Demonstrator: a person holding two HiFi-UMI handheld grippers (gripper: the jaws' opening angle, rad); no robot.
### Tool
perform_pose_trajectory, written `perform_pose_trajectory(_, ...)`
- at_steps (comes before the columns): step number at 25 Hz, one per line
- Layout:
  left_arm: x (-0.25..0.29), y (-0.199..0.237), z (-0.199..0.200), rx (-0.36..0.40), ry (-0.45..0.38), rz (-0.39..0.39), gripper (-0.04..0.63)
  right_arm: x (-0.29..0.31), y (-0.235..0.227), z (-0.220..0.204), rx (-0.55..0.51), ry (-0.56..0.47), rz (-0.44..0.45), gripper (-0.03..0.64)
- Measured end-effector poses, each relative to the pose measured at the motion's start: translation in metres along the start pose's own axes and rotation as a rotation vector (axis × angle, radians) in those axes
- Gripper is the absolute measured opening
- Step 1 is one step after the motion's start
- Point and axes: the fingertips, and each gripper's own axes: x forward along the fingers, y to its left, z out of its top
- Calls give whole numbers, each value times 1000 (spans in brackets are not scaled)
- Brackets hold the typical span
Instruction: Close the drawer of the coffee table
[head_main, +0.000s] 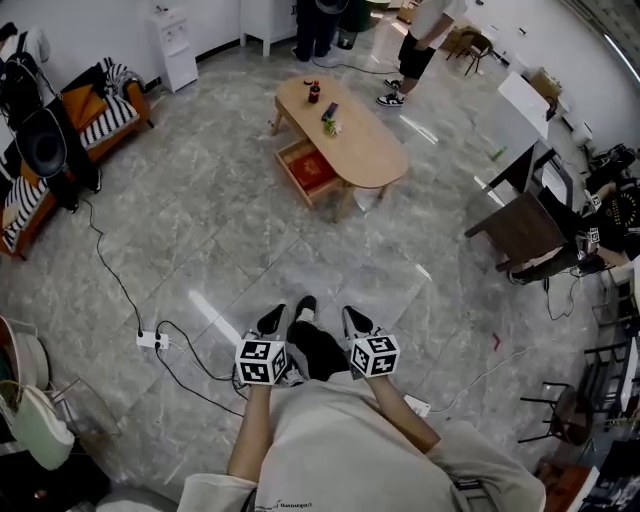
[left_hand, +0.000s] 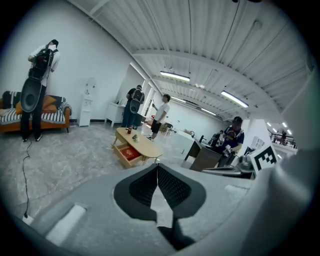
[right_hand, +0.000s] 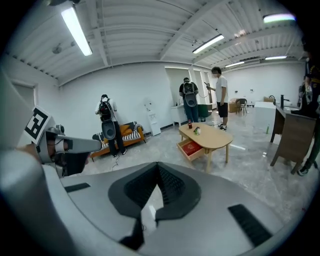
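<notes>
The oval wooden coffee table (head_main: 365, 145) stands on the grey floor well ahead of me. Its drawer (head_main: 308, 170) is pulled out toward the left, with a red thing inside. Both gripper views show the table (left_hand: 145, 145) (right_hand: 212, 136) and the open drawer (left_hand: 127, 152) (right_hand: 191, 148) far off. My left gripper (head_main: 272, 318) and right gripper (head_main: 355, 318) are held side by side near my body, above my shoes, far from the table. The pads meet at the tips on the left gripper (left_hand: 158, 167) and the right gripper (right_hand: 158, 167), with nothing held.
A bottle (head_main: 314, 92) and small items sit on the tabletop. A striped sofa (head_main: 90, 120) lines the left wall. A power strip (head_main: 150, 340) and its cables lie on the floor at my left. A dark desk (head_main: 525, 225) stands right; people (head_main: 420, 45) stand beyond the table.
</notes>
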Motion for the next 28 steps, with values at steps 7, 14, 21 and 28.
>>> perform_pose_trajectory(7, -2, 59, 15, -4, 1, 114, 10, 55, 5, 24, 33, -21, 90, 15)
perform_pose_trajectory(14, 24, 90, 34, -11, 29, 130, 9, 105, -14, 53, 97, -39, 93, 15)
perform_pose_trajectory(21, 103, 111, 85, 66, 94, 50, 9, 146, -56, 113, 144, -110, 66, 15)
perform_pose_trajectory(28, 164, 122, 152, 157, 96, -3, 10, 192, -94, 165, 224, -209, 69, 15)
